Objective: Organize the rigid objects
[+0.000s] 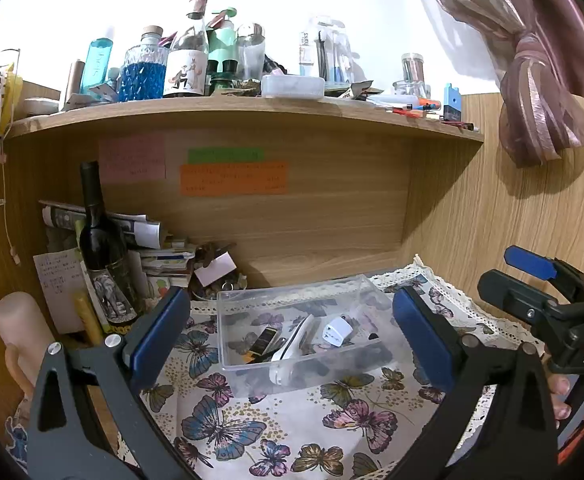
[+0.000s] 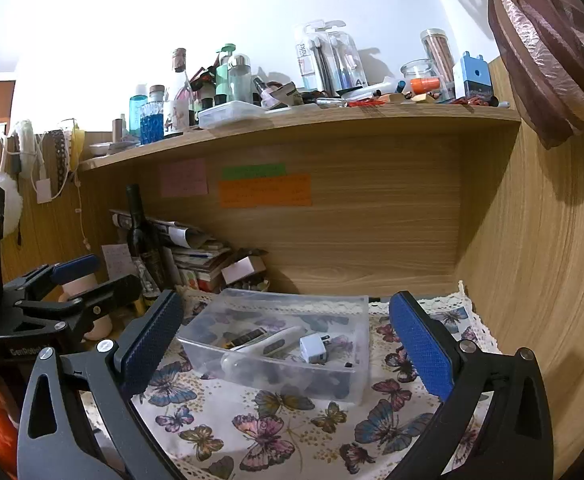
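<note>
Both tools idle over the butterfly cloth (image 1: 276,420). Left gripper (image 1: 292,340) spread wide, holding nothing; right gripper (image 2: 288,344) likewise apart and empty.

Clear bin (image 1: 252,360) sits mid-table. Inside: white plug adapter (image 1: 337,332) on the right, white thermometer (image 1: 292,352) across the middle, dark card (image 1: 266,340) to its left.

Risks, as judged:
- The bin looks light — a finger catching its rim would likely slide or tip it, spilling the contents.
- Wine bottle (image 1: 102,248) stands far left near the left tool; a sideways swing could topple it.
- The cloth may bunch if the bin is dragged.
</note>
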